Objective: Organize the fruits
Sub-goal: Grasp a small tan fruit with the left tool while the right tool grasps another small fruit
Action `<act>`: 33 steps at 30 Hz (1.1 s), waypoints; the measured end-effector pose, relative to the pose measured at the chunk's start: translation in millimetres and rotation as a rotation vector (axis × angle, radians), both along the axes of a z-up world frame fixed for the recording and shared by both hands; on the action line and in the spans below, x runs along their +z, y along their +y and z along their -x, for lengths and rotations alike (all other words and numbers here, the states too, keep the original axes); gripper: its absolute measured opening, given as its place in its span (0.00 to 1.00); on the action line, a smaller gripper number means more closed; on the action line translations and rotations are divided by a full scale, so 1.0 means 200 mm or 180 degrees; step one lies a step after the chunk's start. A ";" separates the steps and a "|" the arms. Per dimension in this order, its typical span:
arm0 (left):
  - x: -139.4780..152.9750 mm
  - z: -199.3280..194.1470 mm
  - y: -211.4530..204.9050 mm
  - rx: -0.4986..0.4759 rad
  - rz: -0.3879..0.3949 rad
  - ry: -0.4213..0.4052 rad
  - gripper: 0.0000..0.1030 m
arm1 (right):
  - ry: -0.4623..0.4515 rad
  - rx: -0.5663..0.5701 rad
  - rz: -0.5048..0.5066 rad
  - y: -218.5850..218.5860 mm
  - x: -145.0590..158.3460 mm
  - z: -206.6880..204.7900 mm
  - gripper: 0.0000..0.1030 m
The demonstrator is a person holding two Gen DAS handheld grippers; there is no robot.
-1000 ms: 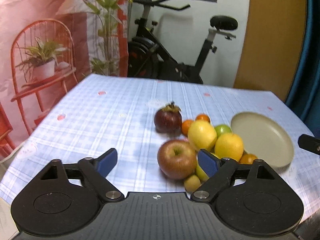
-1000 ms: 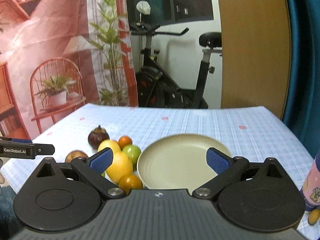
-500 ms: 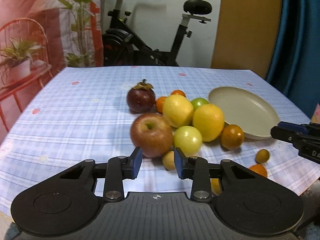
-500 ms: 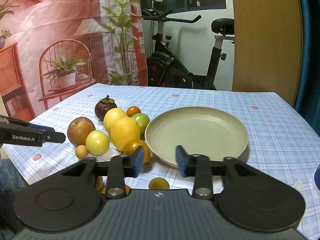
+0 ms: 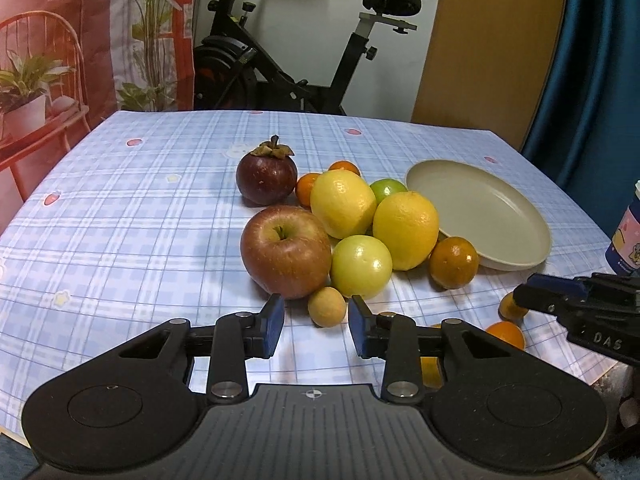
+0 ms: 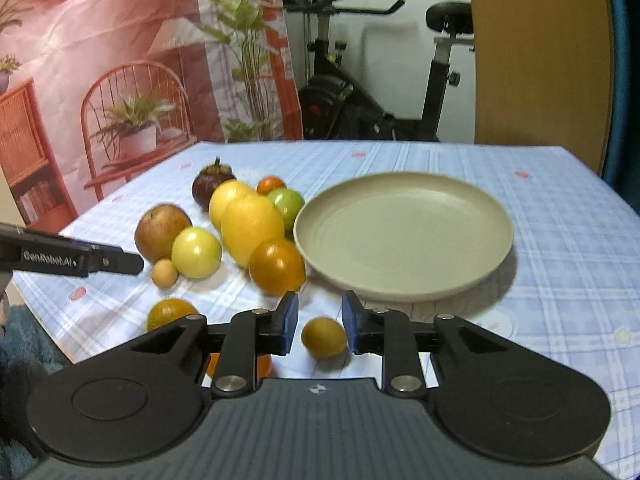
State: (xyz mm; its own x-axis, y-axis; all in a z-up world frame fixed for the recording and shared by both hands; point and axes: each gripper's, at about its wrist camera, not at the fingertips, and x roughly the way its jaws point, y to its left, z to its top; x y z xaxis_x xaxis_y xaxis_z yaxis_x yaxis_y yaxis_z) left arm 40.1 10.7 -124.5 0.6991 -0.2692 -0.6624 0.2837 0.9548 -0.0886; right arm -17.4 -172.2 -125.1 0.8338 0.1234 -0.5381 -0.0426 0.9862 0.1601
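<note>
A pile of fruit lies on the checked tablecloth: a red apple (image 5: pixel 285 251), a mangosteen (image 5: pixel 266 178), two lemons (image 5: pixel 343 203), a pale green fruit (image 5: pixel 361 267), an orange (image 5: pixel 454 263) and a small tan fruit (image 5: pixel 326 306). An empty beige plate (image 5: pixel 480 216) lies to their right. My left gripper (image 5: pixel 316 326) is narrowly open and empty, just in front of the small tan fruit. My right gripper (image 6: pixel 319 322) is narrowly open, its pads either side of a small brown-yellow fruit (image 6: pixel 324 337) near the table's front edge, in front of the plate (image 6: pixel 404 236).
More small oranges (image 6: pixel 170 313) lie by the front table edge. A printed bottle (image 5: pixel 626 236) stands at the right edge. An exercise bike (image 5: pixel 288 60), a plant and a red chair backdrop are behind the table.
Both grippers went from wide open to nearly closed and pulled back toward the table's front edge. The fruits and plate have not moved.
</note>
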 end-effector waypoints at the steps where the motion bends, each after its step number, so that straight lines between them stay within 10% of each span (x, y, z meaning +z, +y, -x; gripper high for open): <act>1: 0.00 0.00 0.00 -0.0002 0.0012 0.0004 0.36 | 0.0024 0.0006 0.0002 0.00 -0.01 0.00 0.26; 33: -0.12 -0.13 -0.03 0.0083 0.0168 0.0226 0.36 | 0.0250 0.0008 -0.0141 0.00 -0.06 -0.05 0.30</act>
